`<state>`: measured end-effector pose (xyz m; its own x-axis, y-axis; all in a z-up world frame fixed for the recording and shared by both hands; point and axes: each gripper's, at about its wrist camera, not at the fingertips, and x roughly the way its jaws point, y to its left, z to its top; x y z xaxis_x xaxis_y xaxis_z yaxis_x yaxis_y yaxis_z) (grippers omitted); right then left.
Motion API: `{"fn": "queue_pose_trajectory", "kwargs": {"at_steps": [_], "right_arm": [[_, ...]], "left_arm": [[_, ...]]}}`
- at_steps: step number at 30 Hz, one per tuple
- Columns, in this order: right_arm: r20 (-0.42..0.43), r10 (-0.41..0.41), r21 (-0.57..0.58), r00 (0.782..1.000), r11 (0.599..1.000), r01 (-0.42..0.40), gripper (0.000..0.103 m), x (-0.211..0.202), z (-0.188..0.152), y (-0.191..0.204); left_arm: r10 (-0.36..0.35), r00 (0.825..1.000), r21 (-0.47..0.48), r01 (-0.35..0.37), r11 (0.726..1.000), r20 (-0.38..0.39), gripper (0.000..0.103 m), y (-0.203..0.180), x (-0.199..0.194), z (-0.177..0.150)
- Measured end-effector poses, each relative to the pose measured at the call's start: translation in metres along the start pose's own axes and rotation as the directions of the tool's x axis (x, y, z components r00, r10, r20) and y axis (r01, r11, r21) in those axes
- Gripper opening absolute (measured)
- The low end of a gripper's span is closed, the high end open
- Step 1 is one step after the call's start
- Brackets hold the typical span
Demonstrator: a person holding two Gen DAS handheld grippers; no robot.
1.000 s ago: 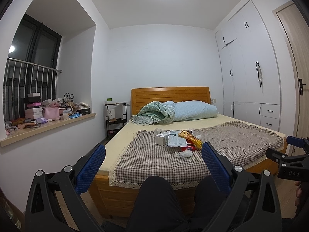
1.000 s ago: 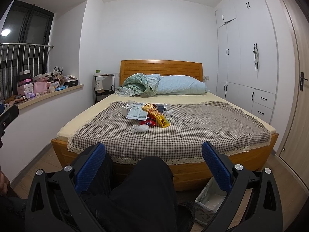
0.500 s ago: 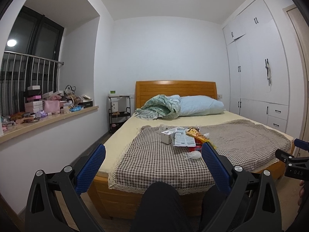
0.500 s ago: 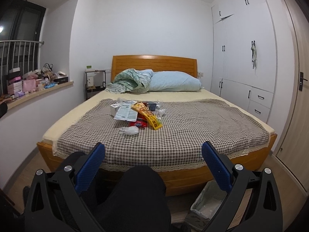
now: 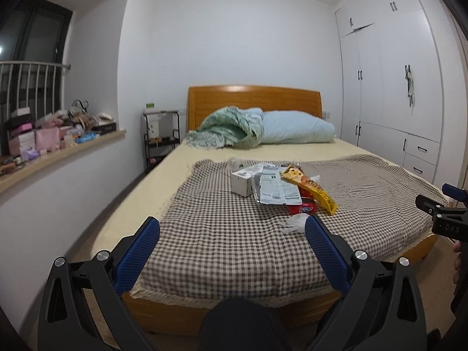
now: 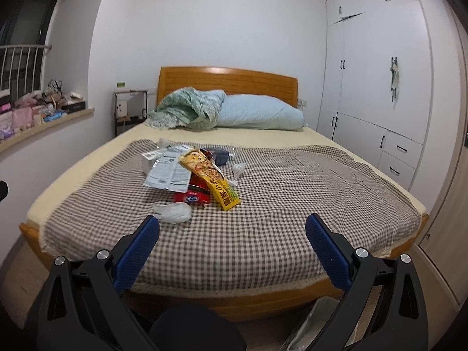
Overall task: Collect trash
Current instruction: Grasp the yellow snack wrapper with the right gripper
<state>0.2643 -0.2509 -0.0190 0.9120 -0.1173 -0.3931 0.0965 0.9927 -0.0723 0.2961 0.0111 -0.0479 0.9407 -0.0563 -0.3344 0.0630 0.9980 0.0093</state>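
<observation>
While I watched both feeds, the left tool hung above the foot of the bed, its blue fingers spread wide and holding nothing. Far to the left a cluttered windowsill ran along the wall, and a black bedside rack stood beside the wooden headboard. On the checked blanket the trash sat in one loose heap near the middle of the bed: a small white box at the left, a printed white wrapper leaning over it, a red packet partly under that, and a long yellow snack bag lying across the right side. A crumpled white tissue lay just in front of the heap, nearest the left tool's right finger. From the right feed, the right tool was likewise spread apart and empty, with the tissue just beyond its left finger. A second small white scrap lay right of the heap, and a white wardrobe filled the right wall.
</observation>
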Motion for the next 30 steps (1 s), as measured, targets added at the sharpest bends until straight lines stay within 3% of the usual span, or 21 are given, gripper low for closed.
{"fn": "queue_pose_trajectory", "kwargs": {"at_steps": [4,7,9,12,16,19,22,24,26,28,30], "right_arm": [[0.016,-0.016,0.004,1.000,1.000,0.016,0.096,0.040,0.008,-0.006],[0.017,0.013,-0.033,1.000,0.999,-0.012,0.096,0.077,0.013,-0.004],[-0.055,0.037,-0.081,0.998,0.996,-0.042,0.096,0.107,0.013,0.000],[-0.078,0.012,-0.157,0.997,0.987,-0.024,0.096,0.144,0.013,0.008],[-0.147,0.059,-0.200,0.987,0.976,-0.088,0.096,0.200,0.014,0.011],[-0.188,0.084,-0.230,0.979,0.965,-0.127,0.096,0.236,0.017,0.014],[-0.215,0.104,-0.245,0.971,0.957,-0.157,0.096,0.274,0.024,0.019],[-0.250,0.112,-0.249,0.962,0.952,-0.176,0.076,0.303,0.025,0.023],[-0.282,0.121,-0.233,0.952,0.954,-0.191,0.070,0.326,0.022,0.025],[-0.308,0.113,-0.226,0.945,0.956,-0.188,0.068,0.345,0.018,0.024],[-0.341,0.126,-0.202,0.932,0.958,-0.204,0.040,0.356,0.014,0.021]], "left_arm": [[-0.017,0.999,-0.012,0.017,1.000,-0.046,0.096,-0.001,0.055,0.006],[-0.065,0.989,-0.050,0.059,0.997,-0.130,0.096,-0.004,0.113,0.005],[-0.112,0.977,-0.087,0.098,0.991,-0.179,0.096,-0.007,0.145,0.001],[-0.209,0.947,-0.180,0.168,0.969,-0.242,0.096,-0.014,0.202,-0.006],[-0.308,0.907,-0.266,0.234,0.935,-0.287,0.086,-0.025,0.269,-0.013],[-0.369,0.877,-0.380,0.241,0.893,-0.309,0.078,-0.026,0.320,-0.014],[-0.445,0.834,-0.514,0.238,0.824,-0.328,0.076,-0.026,0.364,-0.016],[-0.510,0.797,-0.600,0.244,0.762,-0.324,0.076,-0.026,0.392,-0.022],[-0.559,0.766,-0.678,0.228,0.699,-0.318,0.075,-0.027,0.413,-0.030],[-0.578,0.756,-0.720,0.212,0.661,-0.308,0.068,-0.027,0.425,-0.035],[-0.596,0.740,-0.749,0.195,0.633,-0.311,0.045,-0.030,0.436,-0.038]]}}
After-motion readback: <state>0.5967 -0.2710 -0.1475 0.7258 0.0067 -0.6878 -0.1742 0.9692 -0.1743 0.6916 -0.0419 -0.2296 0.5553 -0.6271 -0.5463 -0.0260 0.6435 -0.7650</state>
